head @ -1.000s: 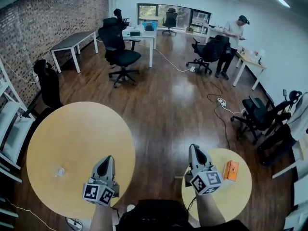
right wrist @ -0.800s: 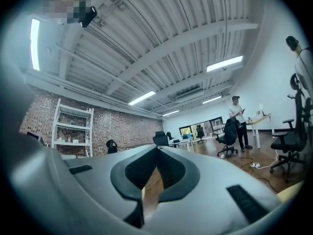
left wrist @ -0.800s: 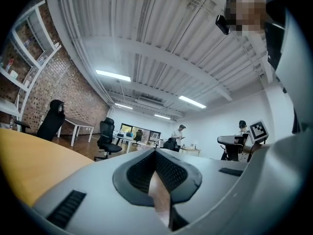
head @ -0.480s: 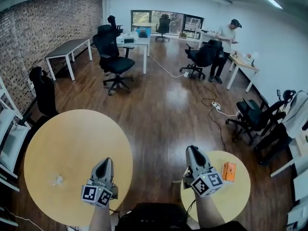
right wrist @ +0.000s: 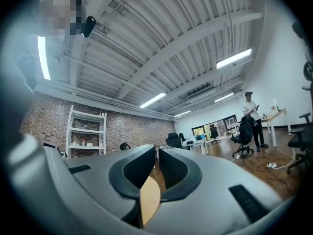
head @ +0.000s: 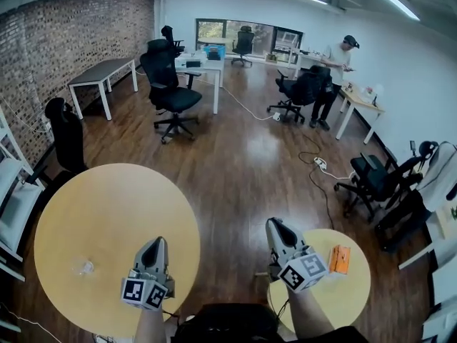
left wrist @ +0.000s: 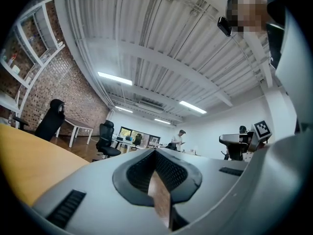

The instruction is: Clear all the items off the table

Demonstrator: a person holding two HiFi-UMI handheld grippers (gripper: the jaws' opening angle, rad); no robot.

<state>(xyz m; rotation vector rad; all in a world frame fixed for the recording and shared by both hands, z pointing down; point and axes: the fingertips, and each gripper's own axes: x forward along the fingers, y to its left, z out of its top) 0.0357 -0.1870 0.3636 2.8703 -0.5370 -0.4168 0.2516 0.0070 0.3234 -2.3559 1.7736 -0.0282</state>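
A small clear crumpled item (head: 82,267) lies on the large round yellow table (head: 114,213) at the left. An orange box (head: 339,259) sits on the small round yellow table (head: 350,291) at the right. My left gripper (head: 156,243) hovers over the big table's near right edge, right of the clear item, shut and empty. My right gripper (head: 275,226) hangs at the small table's left edge, left of the orange box, jaws together with nothing between them. Both gripper views look level across the room: left gripper (left wrist: 155,152), right gripper (right wrist: 157,150).
Dark wood floor lies between the two tables. Black office chairs (head: 171,91) (head: 375,181) stand around, with white desks (head: 100,73) at the back. A person (head: 335,66) stands far right by a desk. A cable (head: 325,174) trails on the floor. White shelving (head: 11,191) lines the left wall.
My right gripper has shifted left and a little up, away from the orange box. The left gripper has stayed put. The head view has tilted slightly.
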